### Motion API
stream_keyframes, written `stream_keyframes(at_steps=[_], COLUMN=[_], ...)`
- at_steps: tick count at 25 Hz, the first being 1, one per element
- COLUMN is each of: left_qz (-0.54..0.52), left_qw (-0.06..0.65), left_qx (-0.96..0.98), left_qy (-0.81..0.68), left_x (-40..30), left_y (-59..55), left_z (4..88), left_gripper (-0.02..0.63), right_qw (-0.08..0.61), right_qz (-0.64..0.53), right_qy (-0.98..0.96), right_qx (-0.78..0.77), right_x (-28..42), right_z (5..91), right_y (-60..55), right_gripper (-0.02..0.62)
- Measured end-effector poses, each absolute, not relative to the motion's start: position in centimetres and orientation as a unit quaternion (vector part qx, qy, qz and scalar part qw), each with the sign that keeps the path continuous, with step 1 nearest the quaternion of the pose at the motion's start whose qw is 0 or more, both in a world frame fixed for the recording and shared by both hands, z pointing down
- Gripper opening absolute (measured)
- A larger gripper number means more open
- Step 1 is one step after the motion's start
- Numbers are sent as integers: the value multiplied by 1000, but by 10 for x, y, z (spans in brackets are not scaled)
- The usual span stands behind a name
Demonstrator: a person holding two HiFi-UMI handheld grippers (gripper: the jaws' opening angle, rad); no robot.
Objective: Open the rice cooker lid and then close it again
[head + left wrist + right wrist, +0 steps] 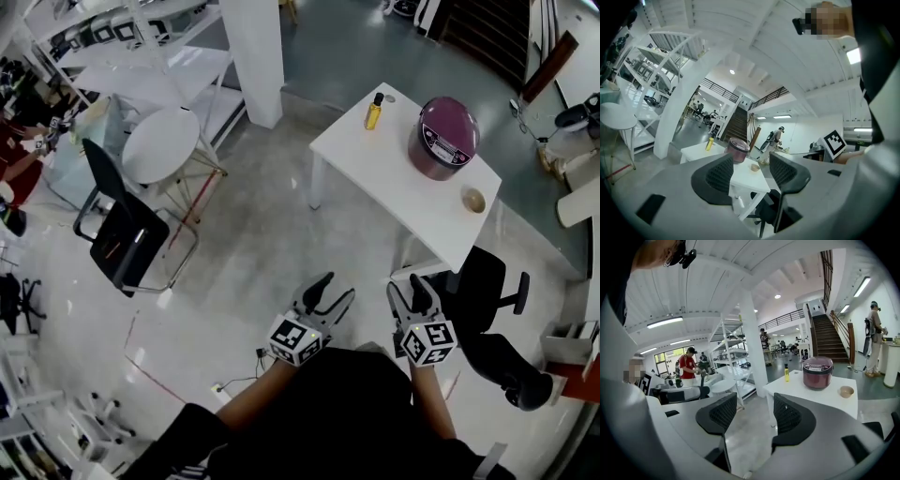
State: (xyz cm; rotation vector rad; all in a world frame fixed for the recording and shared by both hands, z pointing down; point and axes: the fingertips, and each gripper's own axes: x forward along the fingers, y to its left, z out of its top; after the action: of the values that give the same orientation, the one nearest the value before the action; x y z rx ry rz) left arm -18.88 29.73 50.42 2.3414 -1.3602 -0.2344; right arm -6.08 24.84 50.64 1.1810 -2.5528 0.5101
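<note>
**You stood well back from the rice cooker, both tools spread and empty.**

Your left tool (339, 286) and right tool (408, 284) hung in front of you over the floor, jaws apart with nothing between them. The maroon rice cooker (442, 139) sat with its lid shut on the white surface (375, 164), well apart from both tools. For a clean approach you probably needed to walk up and face the cooker's front, where the lid release likely sat, before raising a tool. A yellow bottle (374, 112) stood near the cooker and a small bowl (473, 200) lay near its other side. A black office chair (483, 281) stood at the surface's near edge, in your likely path.
</note>
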Motion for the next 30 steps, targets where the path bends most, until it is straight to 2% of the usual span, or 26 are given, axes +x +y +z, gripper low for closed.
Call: stream_keyframes(at_steps=[16, 30], left_qz=[-80, -39], left_qw=[198, 182], left_qx=[862, 877], left_qy=[-459, -443], left_x=[-180, -121], left_y=[236, 71], left_z=[504, 499], left_gripper=[219, 219], right_qw=[126, 91], right_qz=[184, 166], right_qy=[-874, -862], right_qx=[431, 470], right_x=[-48, 23], right_z=[516, 512], right_y=[214, 54], right_gripper=[215, 215])
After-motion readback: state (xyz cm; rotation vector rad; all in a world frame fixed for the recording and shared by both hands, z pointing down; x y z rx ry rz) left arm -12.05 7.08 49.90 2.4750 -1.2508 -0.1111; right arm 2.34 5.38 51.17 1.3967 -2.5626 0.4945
